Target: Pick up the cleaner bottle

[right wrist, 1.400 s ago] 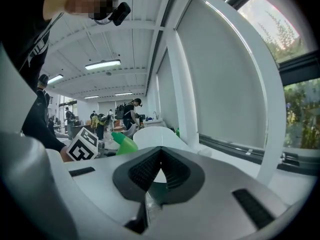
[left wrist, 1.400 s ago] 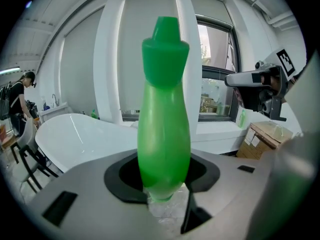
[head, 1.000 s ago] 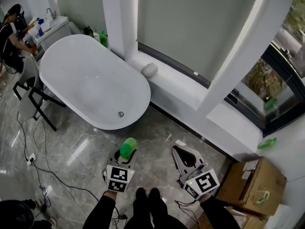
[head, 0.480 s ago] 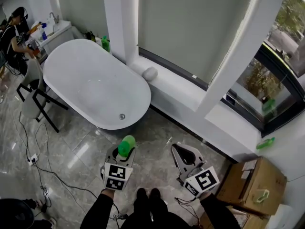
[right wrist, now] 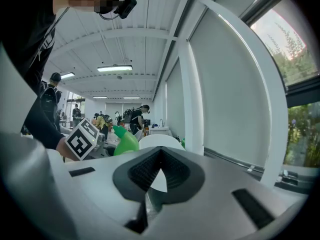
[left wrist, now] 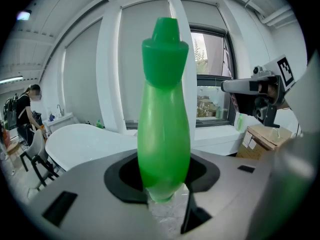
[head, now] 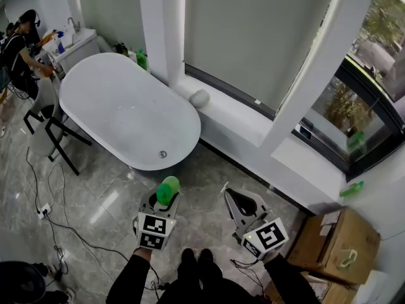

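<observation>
Floor tiles of glossy grey stone (head: pixel 95 198) spread beneath us, crossed by thin black cables on the left. On them stands a white oval freestanding bathtub (head: pixel 126 109), its far end near a white washbasin counter (head: pixel 79 40) where a person in dark clothes (head: pixel 19 46) is standing. A long white window ledge (head: pixel 253 132) runs along the wall beside the tub, under a drawn grey blind. At lower right sits a brown cardboard box (head: pixel 342 246).

We hold the left gripper (head: pixel 163 202) low in front of us, above the floor and just short of the tub's near end. Its jaws are clamped on the lower body of the green plastic cleaner bottle (left wrist: pixel 164 124), which stands upright between them with its green cap on top. From above, the bottle (head: pixel 168 190) shows as a green round shape at the gripper's tip.

Well apart to the right, the right gripper (head: pixel 242 202) has its jaws drawn together, and nothing sits between them (right wrist: pixel 159 171).
</observation>
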Motion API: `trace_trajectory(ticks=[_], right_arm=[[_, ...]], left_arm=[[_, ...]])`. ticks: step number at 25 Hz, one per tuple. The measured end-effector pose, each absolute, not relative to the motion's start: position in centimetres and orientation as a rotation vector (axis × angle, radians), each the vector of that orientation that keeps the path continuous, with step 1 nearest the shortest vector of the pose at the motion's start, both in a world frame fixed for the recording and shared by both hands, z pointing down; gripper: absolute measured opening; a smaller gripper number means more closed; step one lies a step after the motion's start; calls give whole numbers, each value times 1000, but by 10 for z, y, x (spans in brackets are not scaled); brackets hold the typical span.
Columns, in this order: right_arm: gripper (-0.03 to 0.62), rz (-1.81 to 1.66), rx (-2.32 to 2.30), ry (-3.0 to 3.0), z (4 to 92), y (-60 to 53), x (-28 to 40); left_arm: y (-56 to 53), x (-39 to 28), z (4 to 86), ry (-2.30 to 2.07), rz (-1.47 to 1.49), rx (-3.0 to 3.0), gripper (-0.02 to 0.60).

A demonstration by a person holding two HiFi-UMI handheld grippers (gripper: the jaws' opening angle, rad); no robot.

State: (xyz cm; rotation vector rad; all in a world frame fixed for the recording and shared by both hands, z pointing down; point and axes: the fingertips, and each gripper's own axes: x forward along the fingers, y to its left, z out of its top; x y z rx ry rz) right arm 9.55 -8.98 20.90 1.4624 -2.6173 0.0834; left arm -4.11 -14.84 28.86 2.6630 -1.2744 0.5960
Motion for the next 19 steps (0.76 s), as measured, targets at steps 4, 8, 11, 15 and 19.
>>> trace_trajectory(ticks=[4, 8, 11, 15, 19], right_arm=[[2, 76, 1461, -2609, 211, -87, 95], [2, 83, 1455, -2600, 214, -83, 96], [2, 87, 1456, -2597, 215, -81, 96], [2, 91, 1461, -2595, 215, -79, 97], [2, 100, 1467, -2595, 217, -77, 100]], left_arm=[[-147, -42, 290, -1273, 591, 2660, 187], [-144, -41, 290, -1273, 591, 2658, 187], [-143, -41, 288, -1275, 591, 2659, 187], [-143, -40, 286, -1276, 588, 2662, 187], [-141, -38, 285, -1279, 581, 2662, 187]])
